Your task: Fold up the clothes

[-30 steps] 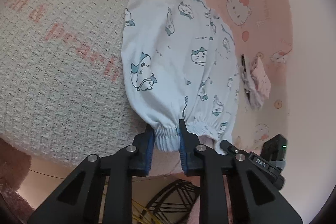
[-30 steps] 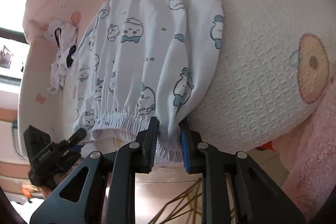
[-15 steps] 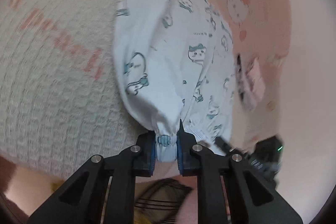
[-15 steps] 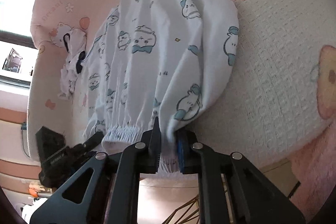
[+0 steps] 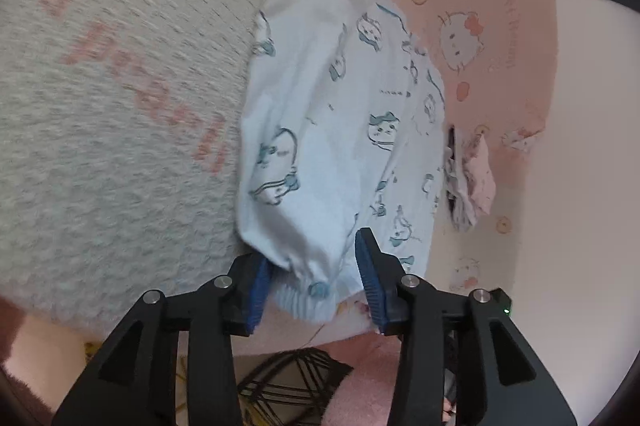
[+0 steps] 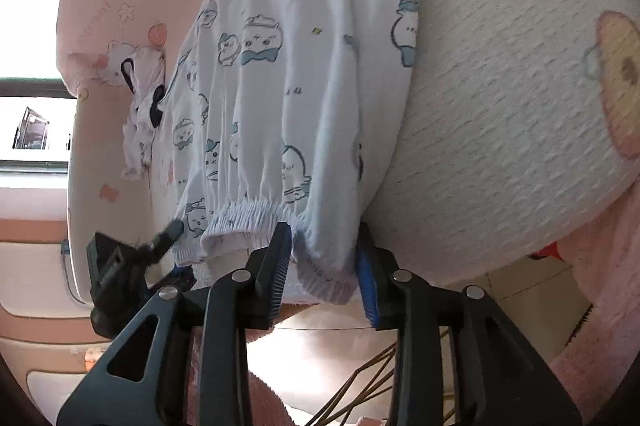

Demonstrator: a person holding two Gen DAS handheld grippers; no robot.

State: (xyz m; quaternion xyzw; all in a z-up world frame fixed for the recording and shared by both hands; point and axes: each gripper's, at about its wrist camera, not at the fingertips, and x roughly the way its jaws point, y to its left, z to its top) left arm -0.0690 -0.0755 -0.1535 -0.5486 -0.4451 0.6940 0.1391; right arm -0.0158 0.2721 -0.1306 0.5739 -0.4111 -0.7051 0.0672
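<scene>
Jaws wide around pajama waistband (image 6: 256,214)

My left gripper (image 5: 312,280) was matte black plastic with ribbed blue pads (image 5: 256,286) and silver screws (image 5: 223,282) on each finger arm. My right gripper (image 6: 322,266) was identical: black frame, blue pads (image 6: 366,282), silver screws (image 6: 240,275).

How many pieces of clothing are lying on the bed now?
2. The white printed pants lie at the bed's near edge, between both grippers' open jaws. A small crumpled garment lies beside them. Others may be hidden out of view.
</scene>
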